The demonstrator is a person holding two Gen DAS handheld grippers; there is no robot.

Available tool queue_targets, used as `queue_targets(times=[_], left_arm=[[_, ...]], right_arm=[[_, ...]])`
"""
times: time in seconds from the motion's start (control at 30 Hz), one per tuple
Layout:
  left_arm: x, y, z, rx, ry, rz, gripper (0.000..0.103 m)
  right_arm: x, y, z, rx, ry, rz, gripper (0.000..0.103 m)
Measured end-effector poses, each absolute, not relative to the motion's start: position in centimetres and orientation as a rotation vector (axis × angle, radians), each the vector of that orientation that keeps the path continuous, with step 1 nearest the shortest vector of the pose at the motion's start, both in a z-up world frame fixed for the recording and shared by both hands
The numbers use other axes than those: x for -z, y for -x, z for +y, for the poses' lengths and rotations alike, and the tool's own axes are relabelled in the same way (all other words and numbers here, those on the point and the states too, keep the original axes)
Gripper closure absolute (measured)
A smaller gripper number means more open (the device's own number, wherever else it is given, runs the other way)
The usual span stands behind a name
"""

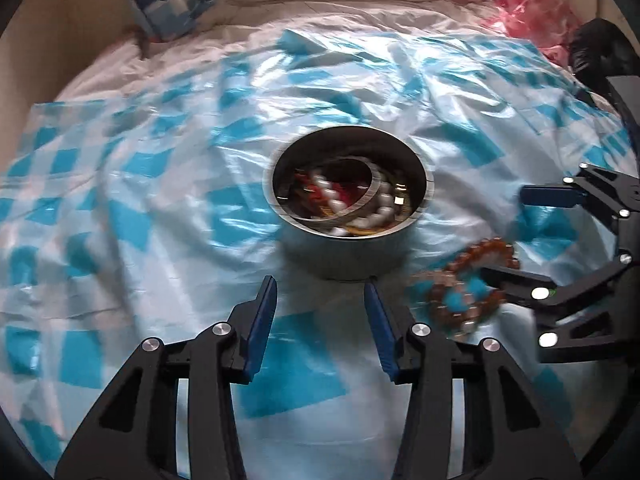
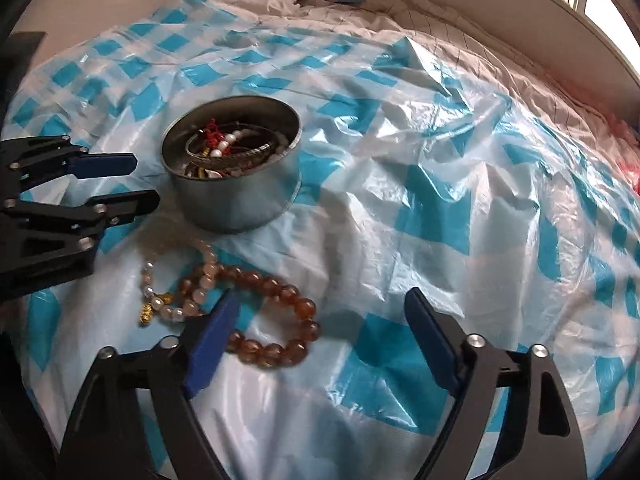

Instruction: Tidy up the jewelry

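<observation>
Right wrist view shows most of the scene: a blue-and-white checked plastic sheet (image 2: 420,184) spread over a bed, crumpled and glossy. On it stands a round metal tin (image 2: 236,168), upright and open-topped, already holding a tangle of beads, a bangle and red cord.

Just in front of the tin, on the sheet, lie two loose pieces: an amber bead bracelet (image 2: 276,320), lying flat as a loop, and touching its left side a paler pearl bracelet (image 2: 168,284) with small gold charms.

The right gripper (image 2: 320,320) has its jaws wide apart, nothing between the pads; the left jaw tip hangs over the amber loop, so the bracelet lies slightly left of the gripper's centre line. Judging by that, a small leftward shift would bring one side of the loop between the jaws.

The left gripper (image 1: 320,288) stands beside the tin, jaws partly apart and empty, pointing at the tin wall rather than the bracelets. The right hand looks the nearer for the pick.
</observation>
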State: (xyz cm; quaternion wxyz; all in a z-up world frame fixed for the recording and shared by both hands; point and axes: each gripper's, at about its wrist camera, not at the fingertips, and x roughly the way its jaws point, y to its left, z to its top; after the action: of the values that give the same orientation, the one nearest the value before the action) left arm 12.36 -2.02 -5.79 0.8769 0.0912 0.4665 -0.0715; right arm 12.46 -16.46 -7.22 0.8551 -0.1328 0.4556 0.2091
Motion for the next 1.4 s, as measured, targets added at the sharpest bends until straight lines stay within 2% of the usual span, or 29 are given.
queue_targets(times=[0.1,0.13,0.17,0.27,0.47,0.53,0.6,0.67,0.7,0.77,0.83,0.87,0.93,1.1,1.17,1.27,1.3,1.4], left_arm=[[7.0,-12.5,-3.7,0.124,-0.279,0.983,0.06],[7.1,-12.3,-4.1,0.089,-0.341,0.974,0.068],[7.5,-12.4,-4.2,0.062,-0.384,0.994,0.096],[7.7,-12.4,-3.4,0.044,-0.4,1.021,0.1],[5.8,-12.0,-1.5,0.2,-0.17,1.014,0.1],[5.8,-12.0,-1.8,0.254,-0.124,1.018,0.097],[6.6,-12.1,-2.7,0.254,-0.145,1.035,0.085],[7.5,-12.1,-4.0,0.233,-0.212,1.045,0.085],[7.6,-11.9,-4.7,0.237,-0.243,1.042,0.096],[7.5,-11.4,-5.5,0.29,-0.272,1.049,0.096],[7.3,-11.0,-5.5,0.316,-0.269,1.057,0.096],[7.0,-10.9,-5.2,0.326,-0.246,1.061,0.096],[6.3,-11.0,-4.0,0.332,-0.192,1.054,0.096],[4.9,-11.1,-1.9,0.364,-0.086,1.031,0.096],[5.2,-11.3,-1.8,0.356,-0.089,1.039,0.096],[6.0,-11.6,-2.2,0.334,-0.123,1.067,0.096],[6.3,-11.8,-2.2,0.328,-0.133,1.076,0.096],[5.5,-11.7,-2.0,0.373,-0.075,1.063,0.096]], right_arm=[[7.7,-12.5,-16.0,-0.415,0.319,0.966,0.023],[7.9,-12.4,-15.7,-0.407,0.343,0.965,0.023],[8.0,-12.3,-15.3,-0.401,0.368,0.957,0.023],[7.9,-12.1,-15.4,-0.416,0.369,0.95,0.026],[7.6,-11.8,-15.2,-0.513,0.297,0.968,0.031],[7.5,-11.9,-15.4,-0.505,0.284,0.97,0.031],[7.7,-12.2,-15.6,-0.494,0.274,0.982,0.031],[7.9,-12.2,-15.4,-0.486,0.289,0.982,0.031],[7.9,-12.1,-15.2,-0.487,0.3,0.98,0.035],[8.0,-11.8,-14.5,-0.515,0.315,0.979,0.051],[8.1,-11.6,-14.3,-0.573,0.294,0.998,0.074],[8.1,-11.6,-14.3,-0.583,0.288,1.004,0.077],[8.1,-11.7,-14.6,-0.581,0.281,1.01,0.09],[7.8,-12.1,-15.5,-0.592,0.205,1.027,0.09],[8.1,-12.3,-15.3,-0.589,0.201,1.04,0.081],[8.3,-11.7,-14.6,-0.58,0.259,1.026,0.079],[8.3,-11.7,-14.4,-0.582,0.262,1.028,0.079],[8.3,-12.3,-15.2,-0.613,0.182,1.051,0.091]])
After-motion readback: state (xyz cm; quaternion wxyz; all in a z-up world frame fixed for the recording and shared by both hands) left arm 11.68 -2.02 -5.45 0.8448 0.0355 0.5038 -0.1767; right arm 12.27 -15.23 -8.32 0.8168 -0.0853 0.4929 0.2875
